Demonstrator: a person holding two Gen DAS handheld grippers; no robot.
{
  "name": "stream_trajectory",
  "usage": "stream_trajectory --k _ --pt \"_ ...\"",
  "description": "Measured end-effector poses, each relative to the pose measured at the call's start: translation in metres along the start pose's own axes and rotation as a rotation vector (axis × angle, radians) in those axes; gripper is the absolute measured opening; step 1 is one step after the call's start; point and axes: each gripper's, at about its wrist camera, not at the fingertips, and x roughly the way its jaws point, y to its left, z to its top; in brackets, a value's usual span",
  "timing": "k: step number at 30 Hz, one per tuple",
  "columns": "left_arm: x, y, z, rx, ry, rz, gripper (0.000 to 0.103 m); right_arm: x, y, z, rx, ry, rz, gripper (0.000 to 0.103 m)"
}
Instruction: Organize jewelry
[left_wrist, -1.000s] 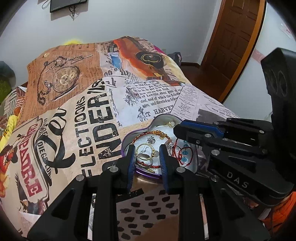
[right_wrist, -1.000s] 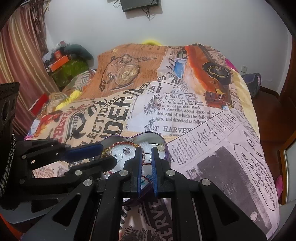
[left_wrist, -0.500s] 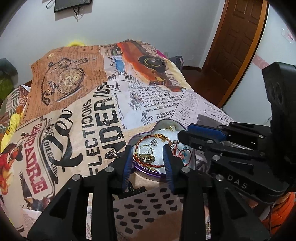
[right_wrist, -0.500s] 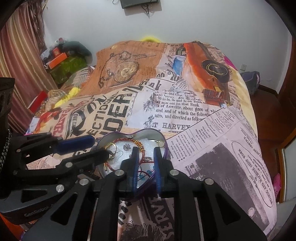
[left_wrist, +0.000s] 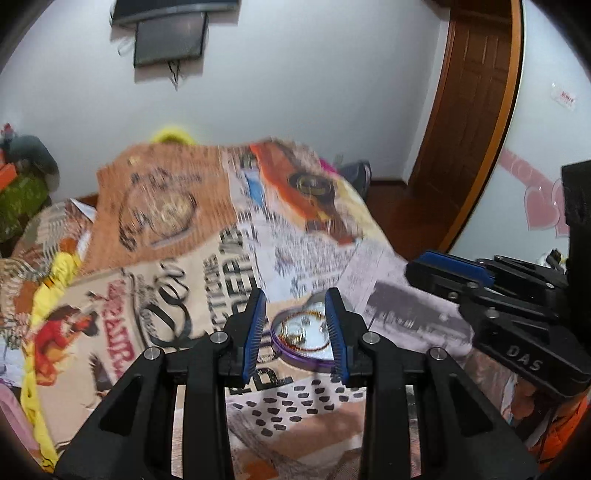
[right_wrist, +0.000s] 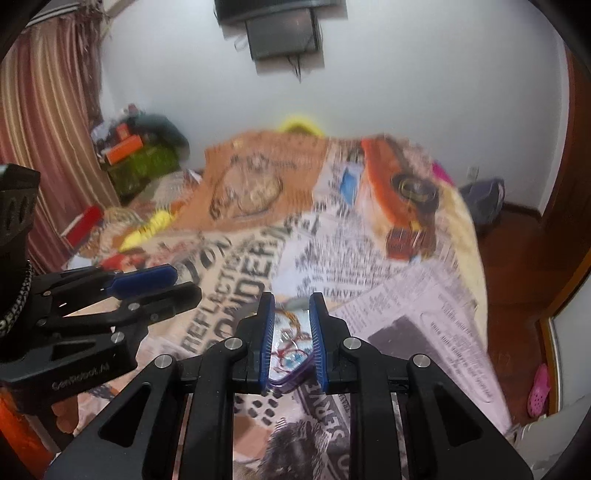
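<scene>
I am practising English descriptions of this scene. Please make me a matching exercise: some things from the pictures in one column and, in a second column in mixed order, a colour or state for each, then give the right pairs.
Things:
1. heart-shaped tin
2. left gripper
3. door
4. curtain

Colours or states:
A. brown wood
B. purple rim, jewelry lying inside
C. striped, hanging at the left in the right wrist view
D. open, holding nothing, blue pads on the fingers

Right pairs: 1-B, 2-D, 3-A, 4-C.
</scene>
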Motion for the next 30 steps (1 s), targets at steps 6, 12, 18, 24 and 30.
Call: stream_trajectory --k 6,12,18,24,30 --pt "-0.083 -0.012 0.015 0.022 -0.188 0.014 0.032 -0.077 0.022 0.015 -0.027 -0.196 -0.020 0.017" --pt "-0.162 -0.026 0.012 0.048 -0.382 0.033 0.036 -0.161 0.051 0.015 -0.054 -0.428 -0.051 0.017" --pt "-0.222 -0.035 -0.008 0.063 -0.538 0.058 0.054 -0.206 0.072 0.001 -0.055 -0.556 -0.080 0.022" --pt "-0.243 -0.040 -0.024 0.062 -0.584 0.105 0.095 -0.216 0.089 -0.014 -0.036 -0.619 -0.149 0.080" --pt "-0.243 -0.043 -0.031 0.056 -0.582 0.128 0.096 -0.217 0.101 -0.015 -0.045 -0.630 -0.227 0.101"
